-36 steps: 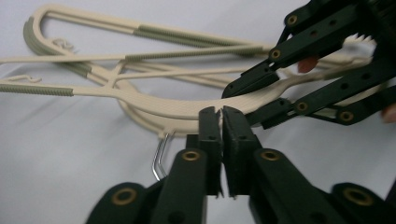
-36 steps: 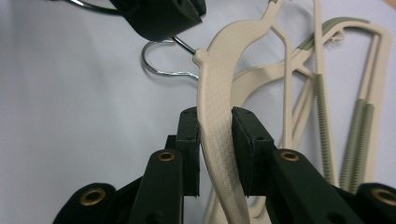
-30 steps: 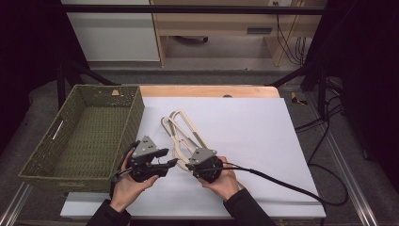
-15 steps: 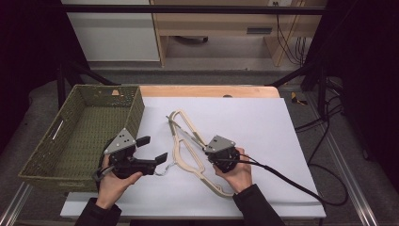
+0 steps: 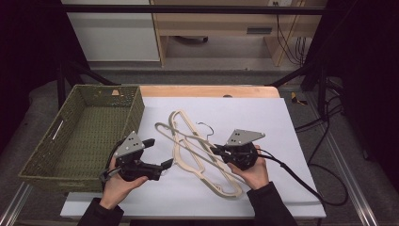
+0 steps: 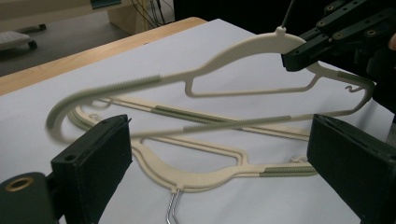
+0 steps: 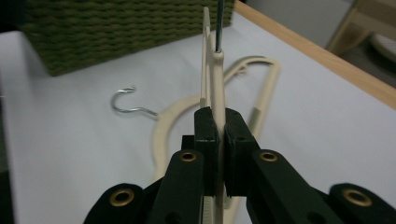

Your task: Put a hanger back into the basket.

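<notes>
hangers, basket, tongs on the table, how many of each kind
hangers, cream plastic: 2, the lifted hanger clamped in the right tongs and the flat hanger on the white sheet
baskets, green woven: 1, the basket
tongs: 2, counting the left tongs, open
total: 5

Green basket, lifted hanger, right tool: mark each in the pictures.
green basket (image 5: 134, 110), high view, right wall near the rim
lifted hanger (image 6: 243, 46), left gripper view, upper shoulder
right tool (image 7: 218, 133), right gripper view, between the closed tips
</notes>
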`<state>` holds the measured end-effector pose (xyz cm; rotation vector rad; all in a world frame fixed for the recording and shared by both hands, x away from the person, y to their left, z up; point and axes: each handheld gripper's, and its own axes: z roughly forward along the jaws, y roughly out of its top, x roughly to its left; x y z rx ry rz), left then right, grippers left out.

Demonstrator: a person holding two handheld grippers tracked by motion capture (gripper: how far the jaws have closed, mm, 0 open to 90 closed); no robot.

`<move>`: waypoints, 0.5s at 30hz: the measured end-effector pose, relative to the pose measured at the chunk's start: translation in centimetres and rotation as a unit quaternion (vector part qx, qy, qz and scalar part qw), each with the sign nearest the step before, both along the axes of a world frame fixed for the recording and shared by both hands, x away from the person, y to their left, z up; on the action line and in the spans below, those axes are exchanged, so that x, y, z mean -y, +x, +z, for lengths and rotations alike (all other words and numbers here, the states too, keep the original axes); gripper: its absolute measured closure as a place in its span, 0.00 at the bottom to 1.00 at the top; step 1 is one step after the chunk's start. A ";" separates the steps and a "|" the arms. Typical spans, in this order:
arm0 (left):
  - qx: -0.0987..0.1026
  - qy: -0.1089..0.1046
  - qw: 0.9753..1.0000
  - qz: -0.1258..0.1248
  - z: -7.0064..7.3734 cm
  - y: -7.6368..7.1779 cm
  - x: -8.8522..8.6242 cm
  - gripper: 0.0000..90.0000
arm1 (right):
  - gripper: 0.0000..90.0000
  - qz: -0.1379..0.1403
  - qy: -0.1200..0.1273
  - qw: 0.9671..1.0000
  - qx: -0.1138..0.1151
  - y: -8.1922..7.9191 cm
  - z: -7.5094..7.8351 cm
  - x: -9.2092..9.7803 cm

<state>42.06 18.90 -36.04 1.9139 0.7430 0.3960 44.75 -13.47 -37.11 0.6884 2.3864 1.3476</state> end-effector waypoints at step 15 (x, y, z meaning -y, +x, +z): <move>-0.007 0.060 0.995 -0.076 -1.2 -0.8 3.2 0.26 | 0.96 0.127 0.003 0.991 -0.042 -2.2 -0.3 -1.3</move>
